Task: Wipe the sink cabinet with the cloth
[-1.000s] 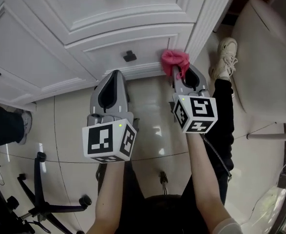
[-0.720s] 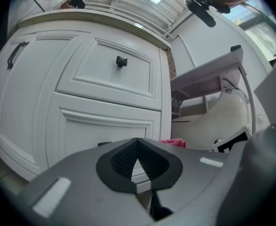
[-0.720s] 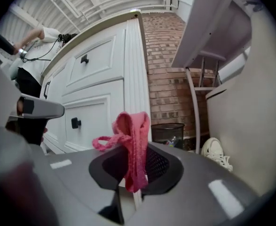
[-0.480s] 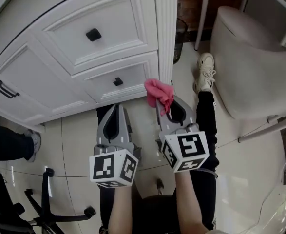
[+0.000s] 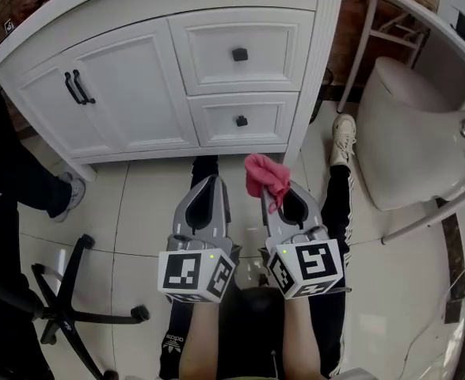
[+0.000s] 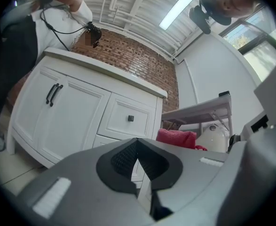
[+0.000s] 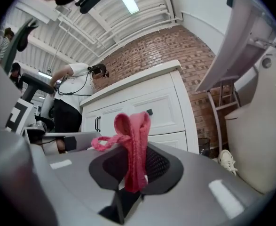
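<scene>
The white sink cabinet (image 5: 137, 85) stands ahead, with two doors on the left and two drawers (image 5: 240, 54) on the right; it also fills the left gripper view (image 6: 76, 117) and shows in the right gripper view (image 7: 142, 117). A pink cloth (image 5: 265, 177) is bunched in my right gripper (image 5: 281, 196), which is shut on it; the cloth (image 7: 133, 145) stands up between the jaws. My left gripper (image 5: 208, 200) is shut with nothing in it, beside the right one. Both hang well back from the cabinet, above the floor.
A white toilet (image 5: 422, 133) sits at the right behind a white frame (image 5: 375, 22). A person's dark trouser leg and shoe (image 5: 62, 196) stand at the left. An office chair base (image 5: 66, 307) lies at the lower left. My own legs and a white shoe (image 5: 341, 137) are below.
Both grippers have pulled back from the lower drawer, and the view has lifted so the whole cabinet front shows. The cloth stays in the right gripper.
</scene>
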Demonstrator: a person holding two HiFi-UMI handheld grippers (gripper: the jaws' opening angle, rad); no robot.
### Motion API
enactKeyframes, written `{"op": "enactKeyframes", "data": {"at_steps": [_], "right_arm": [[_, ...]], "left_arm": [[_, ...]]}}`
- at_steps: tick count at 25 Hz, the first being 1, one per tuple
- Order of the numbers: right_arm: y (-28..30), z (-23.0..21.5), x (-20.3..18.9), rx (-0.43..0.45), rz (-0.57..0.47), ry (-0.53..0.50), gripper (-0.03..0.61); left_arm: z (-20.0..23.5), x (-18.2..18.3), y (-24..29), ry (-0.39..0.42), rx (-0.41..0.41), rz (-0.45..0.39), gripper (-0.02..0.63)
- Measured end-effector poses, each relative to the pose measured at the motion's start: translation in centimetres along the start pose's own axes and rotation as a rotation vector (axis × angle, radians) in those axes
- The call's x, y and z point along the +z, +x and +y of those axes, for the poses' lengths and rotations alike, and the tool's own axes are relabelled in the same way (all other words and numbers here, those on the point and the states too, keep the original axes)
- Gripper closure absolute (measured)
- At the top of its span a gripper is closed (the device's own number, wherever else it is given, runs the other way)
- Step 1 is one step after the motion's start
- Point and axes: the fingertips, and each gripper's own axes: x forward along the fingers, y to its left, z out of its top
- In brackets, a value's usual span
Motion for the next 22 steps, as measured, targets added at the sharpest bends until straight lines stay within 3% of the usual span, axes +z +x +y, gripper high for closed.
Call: {"op": "enactKeyframes", "data": {"at_steps": [5, 22], "right_arm": [[-1.4, 0.5, 1.0, -0.001, -0.034, 0.049, 0.52], [-1.2, 0.9, 1.0, 0.006, -0.03, 0.038, 0.52]], "left_arm": [[-0.7, 1.3, -1.4, -0.005, -0.013, -0.027, 0.6], [-0.8, 1.4, -1.5, 0.031, -0.027, -0.031, 0.6]]}}
